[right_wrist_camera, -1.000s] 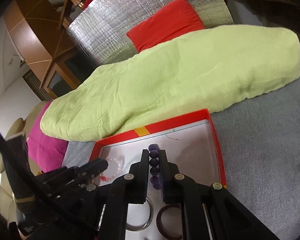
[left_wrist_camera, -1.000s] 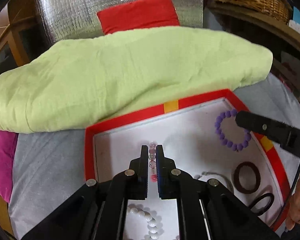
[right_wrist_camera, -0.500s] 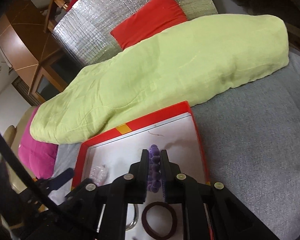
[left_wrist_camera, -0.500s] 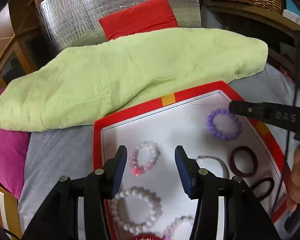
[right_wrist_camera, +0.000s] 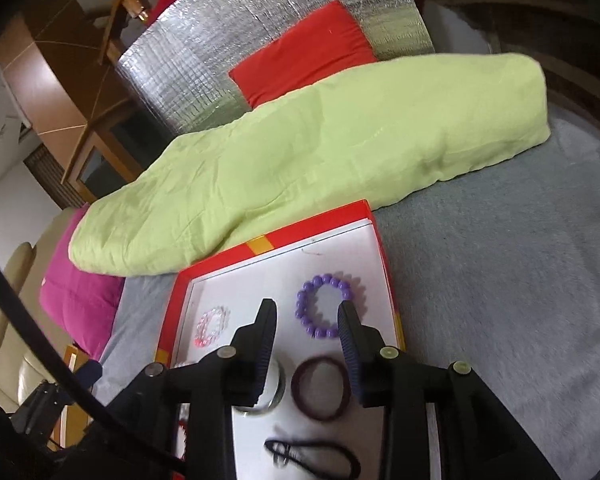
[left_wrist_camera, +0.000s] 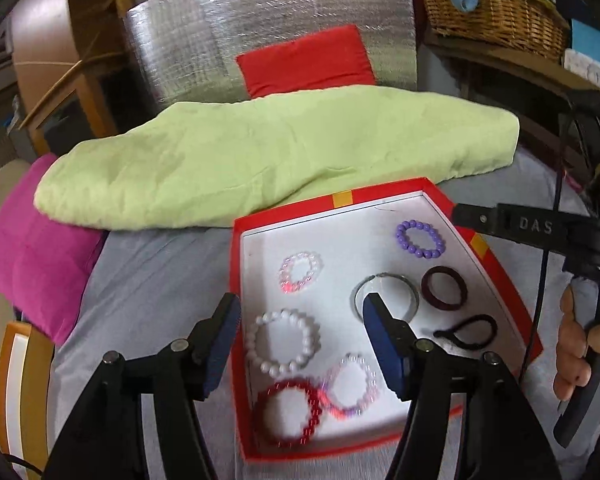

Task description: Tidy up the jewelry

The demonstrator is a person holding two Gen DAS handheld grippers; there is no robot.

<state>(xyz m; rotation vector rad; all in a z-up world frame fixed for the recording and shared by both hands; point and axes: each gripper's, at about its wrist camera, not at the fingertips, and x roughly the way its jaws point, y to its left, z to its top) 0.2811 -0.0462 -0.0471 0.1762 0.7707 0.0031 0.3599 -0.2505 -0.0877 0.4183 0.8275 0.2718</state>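
Both tools gape, holding nothing. Left gripper (left_wrist_camera: 300, 322) hangs over the white bead bracelet (left_wrist_camera: 283, 340); right gripper (right_wrist_camera: 306, 322) straddles the purple bead bracelet (right_wrist_camera: 327, 306), which lies flat in the red tray (left_wrist_camera: 496, 268) by its far right corner. Every piece sits inside (red (left_wrist_camera: 288, 411) and pale (left_wrist_camera: 351, 385) bracelets touching). Judgement: lift straight up, clear of the rim, snagging no beads.

Light: soft and even, no hard shadows | Shine: the silver foil sheet (left_wrist_camera: 268, 28) sparkles with bright spots | Blur: the red bead bracelet (left_wrist_camera: 288, 412) and black hair tie (right_wrist_camera: 312, 458) look smeared | Edges: both views bend round, with dark corners | Sharpest: the green blanket (right_wrist_camera: 320, 148) in the middle
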